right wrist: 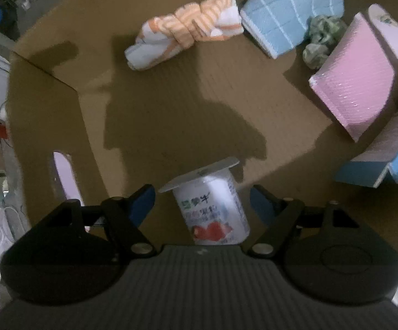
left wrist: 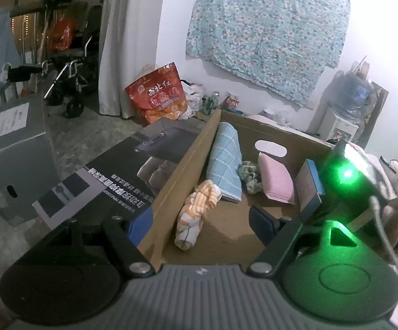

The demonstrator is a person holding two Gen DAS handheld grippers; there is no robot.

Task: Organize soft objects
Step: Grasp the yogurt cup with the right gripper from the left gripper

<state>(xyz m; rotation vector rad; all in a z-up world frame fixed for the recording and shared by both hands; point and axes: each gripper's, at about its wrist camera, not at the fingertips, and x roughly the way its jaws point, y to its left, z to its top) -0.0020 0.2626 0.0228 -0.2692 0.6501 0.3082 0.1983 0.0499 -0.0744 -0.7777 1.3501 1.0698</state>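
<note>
An open cardboard box (left wrist: 188, 165) (right wrist: 171, 104) holds an orange-and-white twisted cloth (left wrist: 196, 214) (right wrist: 188, 33), a folded blue checked towel (left wrist: 225, 162) (right wrist: 289, 8), a green scrunchie (left wrist: 250, 176) (right wrist: 320, 41), a pink sponge pad (left wrist: 277, 178) (right wrist: 356, 82) and a blue-edged sponge (left wrist: 310, 187) (right wrist: 386, 159). My left gripper (left wrist: 201, 220) is open and empty above the box's near left wall. My right gripper (right wrist: 203, 200) is open inside the box, its fingers on either side of a yogurt cup (right wrist: 212, 206) without touching it.
A printed dark carton (left wrist: 122, 170) lies left of the box, a grey box (left wrist: 14, 148) farther left. A red bag (left wrist: 157, 93) and cans stand by the wall. A water dispenser (left wrist: 345, 115) stands at the right. The right gripper's body glows green (left wrist: 347, 173).
</note>
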